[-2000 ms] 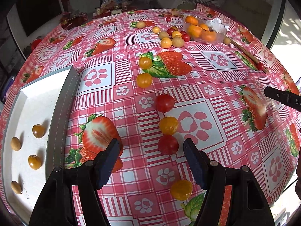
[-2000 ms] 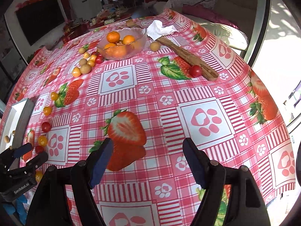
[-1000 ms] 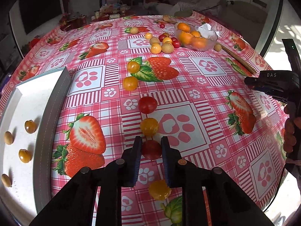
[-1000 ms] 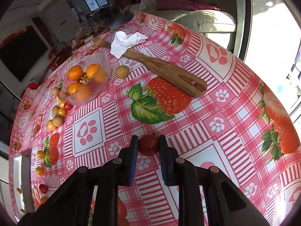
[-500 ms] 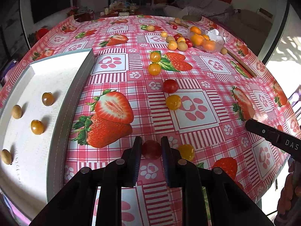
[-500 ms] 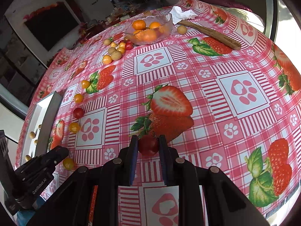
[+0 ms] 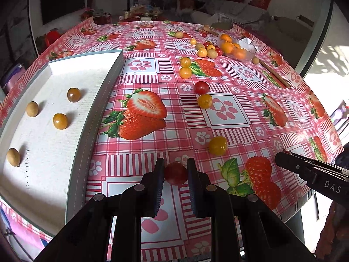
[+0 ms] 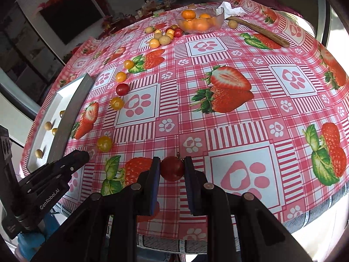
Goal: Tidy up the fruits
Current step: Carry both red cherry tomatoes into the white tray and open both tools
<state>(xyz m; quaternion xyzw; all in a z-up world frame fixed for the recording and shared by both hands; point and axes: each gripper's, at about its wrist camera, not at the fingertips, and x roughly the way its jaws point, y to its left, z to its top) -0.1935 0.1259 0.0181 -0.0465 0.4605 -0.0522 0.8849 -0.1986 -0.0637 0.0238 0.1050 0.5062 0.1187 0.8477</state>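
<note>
My left gripper [image 7: 175, 172] is shut on a red cherry tomato [image 7: 175, 173] and holds it above the table's near edge, right of the white tray [image 7: 54, 144]. The tray holds several small yellow and tan fruits [image 7: 60, 121]. My right gripper [image 8: 171, 169] is shut on another red cherry tomato [image 8: 172, 168], held over the front of the table. Loose yellow tomatoes [image 7: 218, 145] and a red tomato [image 7: 201, 87] lie on the strawberry tablecloth. The left gripper also shows in the right wrist view [image 8: 78, 156].
A glass bowl of oranges [image 7: 236, 49] stands at the far right with a cluster of small fruits [image 7: 206, 50] beside it. A wooden board [image 8: 259, 31] and a white tissue [image 8: 231, 9] lie near the bowl. The table's front edge [image 8: 218, 235] is close below the grippers.
Both grippers closed on red tomatoes, lifted them and pulled back toward the near edge. The left one has shifted nearer the tray.
</note>
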